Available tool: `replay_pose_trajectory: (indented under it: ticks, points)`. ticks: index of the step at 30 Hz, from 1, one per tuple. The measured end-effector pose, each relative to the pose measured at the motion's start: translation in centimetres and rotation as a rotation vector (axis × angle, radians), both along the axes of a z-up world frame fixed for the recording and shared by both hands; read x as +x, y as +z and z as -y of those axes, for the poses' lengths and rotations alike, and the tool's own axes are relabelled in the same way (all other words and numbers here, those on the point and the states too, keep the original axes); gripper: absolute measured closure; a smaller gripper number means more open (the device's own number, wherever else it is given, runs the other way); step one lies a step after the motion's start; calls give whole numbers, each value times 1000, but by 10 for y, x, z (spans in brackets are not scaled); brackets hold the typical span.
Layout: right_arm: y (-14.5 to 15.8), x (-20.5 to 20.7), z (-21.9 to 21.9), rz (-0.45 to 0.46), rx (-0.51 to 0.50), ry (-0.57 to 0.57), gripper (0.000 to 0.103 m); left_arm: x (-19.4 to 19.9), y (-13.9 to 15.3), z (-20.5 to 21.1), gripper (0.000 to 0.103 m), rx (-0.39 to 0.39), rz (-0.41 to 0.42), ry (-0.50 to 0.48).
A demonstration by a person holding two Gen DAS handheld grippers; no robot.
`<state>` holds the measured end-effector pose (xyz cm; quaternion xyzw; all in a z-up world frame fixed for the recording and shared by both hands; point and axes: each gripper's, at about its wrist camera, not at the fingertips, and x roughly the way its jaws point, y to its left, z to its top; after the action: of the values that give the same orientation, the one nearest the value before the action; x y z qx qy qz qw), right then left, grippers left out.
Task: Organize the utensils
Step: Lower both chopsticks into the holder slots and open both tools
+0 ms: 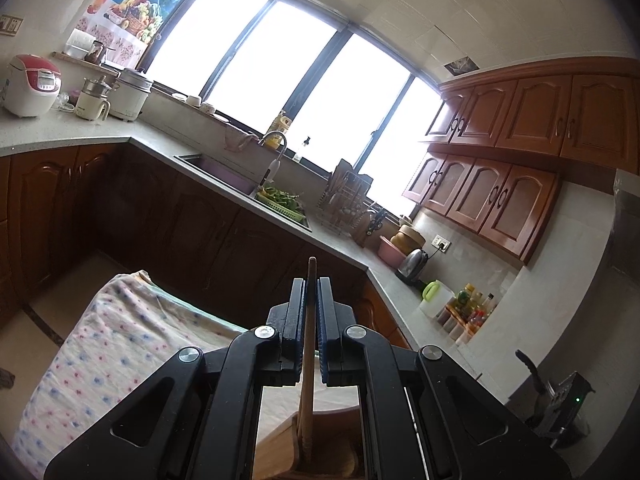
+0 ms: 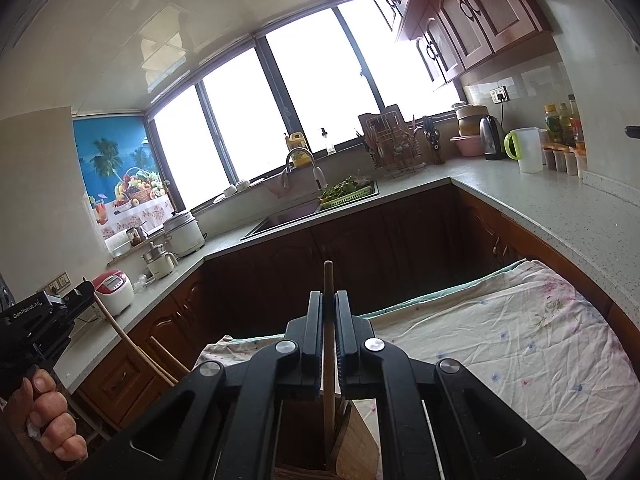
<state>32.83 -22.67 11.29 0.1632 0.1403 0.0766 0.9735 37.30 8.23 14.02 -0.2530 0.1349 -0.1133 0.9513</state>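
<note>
Both grippers are clamped on wooden utensils above a cloth-covered worktop in a home kitchen. Seen from the left wrist, the left gripper (image 1: 311, 312) is closed on a slim wooden handle (image 1: 309, 344) that stands nearly upright between its pads, its top poking just past the fingertips and its lower end reaching down into a wooden holder (image 1: 288, 446) at the bottom of the frame. From the right wrist, the right gripper (image 2: 329, 320) pinches a second wooden stick (image 2: 329, 356) in the same way, upright, with its foot inside the wooden utensil box (image 2: 356, 440) directly below. At that view's left edge, the other gripper appears side-on, held in a person's hand (image 2: 50, 420), a long pale handle slanting down from it. The holder rests on the floral cloth (image 2: 520, 344) that drapes the worktop. Behind, a stone counter (image 2: 540, 200) runs beneath bright windows, carrying a sink (image 2: 288, 214), a green basket of vegetables (image 2: 344, 194), a dish rack (image 2: 390, 140) and a kettle (image 2: 491, 138).
</note>
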Motion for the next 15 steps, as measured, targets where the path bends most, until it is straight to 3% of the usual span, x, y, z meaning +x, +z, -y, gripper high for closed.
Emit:
replay_pose_trajectory:
  ticks: [7, 15]
  points:
    - [-14, 1, -2, -24, -1, 5, 98, 0, -33, 13, 99, 29, -58, -31]
    - [-25, 4, -3, -61, -7, 13, 97, 2, -57, 46, 98, 149, -124, -119]
